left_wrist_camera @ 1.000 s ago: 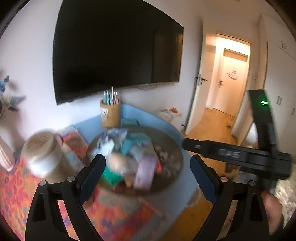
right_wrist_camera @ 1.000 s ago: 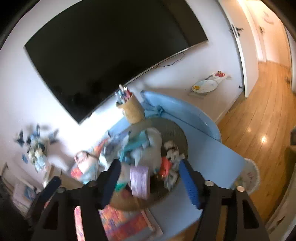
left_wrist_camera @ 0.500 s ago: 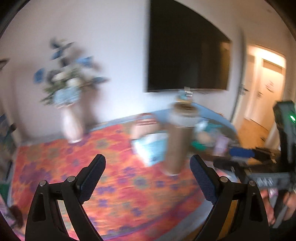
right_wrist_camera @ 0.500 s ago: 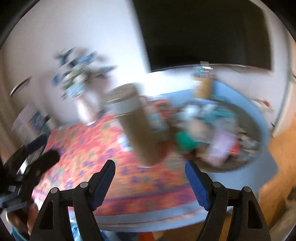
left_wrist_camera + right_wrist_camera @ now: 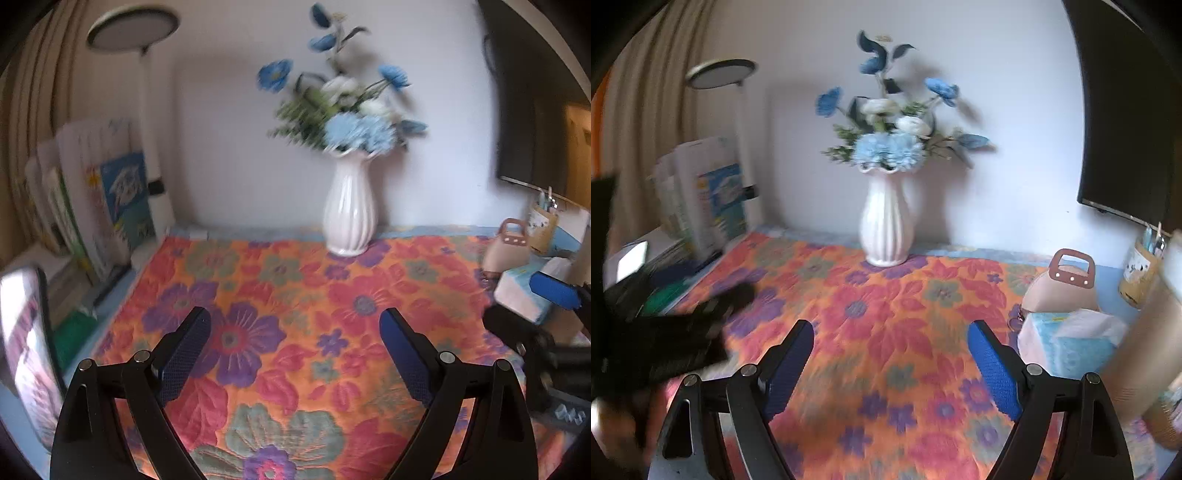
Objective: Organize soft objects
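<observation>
Surface: you face a table covered by an orange floral cloth (image 5: 306, 295), set against a white wall.
Left gripper (image 5: 295, 350): your jaws stand released and wide apart, with only bare cloth between the blue pads. Nothing is gripped.
Right gripper (image 5: 890, 363): your jaws have just been opening and now stand released, with only cloth between the pads. Nothing is gripped.
Cross view: in the left wrist view, one blue pad of your right gripper shows at the right edge. In the right wrist view, your left gripper is a dark blur at the left edge.
Ahead of the jaws: a white ribbed vase (image 5: 884, 221) with blue and white flowers (image 5: 886, 140) stands upright at the far edge of the cloth, against the wall.
Right of the jaws: a white and light-blue soft pack (image 5: 1071, 339) lies on the cloth, just in front of a pink handled bag (image 5: 1063, 288). A blurred tan cylinder (image 5: 1141, 343) stands beside them.
Task things: the soft pack is the only soft item you can see; both grippers are apart from it.
Far right: a pen cup (image 5: 541, 225) stands below a dark wall screen (image 5: 1126, 110).
Far left: books and papers (image 5: 99, 192) lean near a white lamp (image 5: 136, 33).
</observation>
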### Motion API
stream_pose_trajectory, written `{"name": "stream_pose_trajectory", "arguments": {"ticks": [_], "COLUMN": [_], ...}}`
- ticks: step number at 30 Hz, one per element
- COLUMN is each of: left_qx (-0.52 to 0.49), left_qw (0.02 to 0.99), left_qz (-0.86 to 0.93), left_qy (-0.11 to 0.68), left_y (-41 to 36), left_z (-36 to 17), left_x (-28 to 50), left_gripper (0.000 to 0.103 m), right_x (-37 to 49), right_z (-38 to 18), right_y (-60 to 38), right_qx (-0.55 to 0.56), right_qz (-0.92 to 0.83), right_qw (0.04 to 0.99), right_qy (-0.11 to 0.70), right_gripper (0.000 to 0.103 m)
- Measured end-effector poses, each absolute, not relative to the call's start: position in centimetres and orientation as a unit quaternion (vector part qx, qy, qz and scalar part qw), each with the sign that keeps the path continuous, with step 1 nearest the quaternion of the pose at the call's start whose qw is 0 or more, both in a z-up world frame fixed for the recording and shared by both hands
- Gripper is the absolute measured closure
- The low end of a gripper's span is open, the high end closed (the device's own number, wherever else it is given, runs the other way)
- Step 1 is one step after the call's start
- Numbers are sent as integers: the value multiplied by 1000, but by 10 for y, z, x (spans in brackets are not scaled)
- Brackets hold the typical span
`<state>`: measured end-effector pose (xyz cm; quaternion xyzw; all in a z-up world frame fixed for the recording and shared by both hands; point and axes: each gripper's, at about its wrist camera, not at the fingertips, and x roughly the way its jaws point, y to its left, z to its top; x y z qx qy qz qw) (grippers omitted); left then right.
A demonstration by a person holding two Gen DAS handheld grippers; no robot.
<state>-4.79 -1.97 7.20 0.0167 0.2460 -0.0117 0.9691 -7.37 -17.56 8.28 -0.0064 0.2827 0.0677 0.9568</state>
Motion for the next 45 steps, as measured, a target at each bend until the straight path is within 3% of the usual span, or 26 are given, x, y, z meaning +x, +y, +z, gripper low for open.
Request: {"name": "stream_pose_trajectory", "arguments": {"ticks": [7,10,14,16,45], "left_qx": [-2,15,40,42,23], "left_qw": [960,958,957,957,953], "left_qz": [-7,1,9,12,13], "left_qy": [279,285,286,287,303], "left_y": [-11,-16,-24,-24,-16], "left_z": [48,45,43,43,42], "left_x": [-39,-37,-38,-38,-33], "left_gripper": [11,11,10,0,1], "right_x": [-54,-54,-53,-53,-50], "right_z": [58,57,55,54,49], "right_y": [-168,-173,-180,-180,-165], "right_qx": [-6,7,22,23,-15], "right_qz": [51,39,28,23,6], "right_qw": [954,955,954,953,948], "right_qy": [296,293,297,302,317], "right_gripper": [18,0,0,0,0]}}
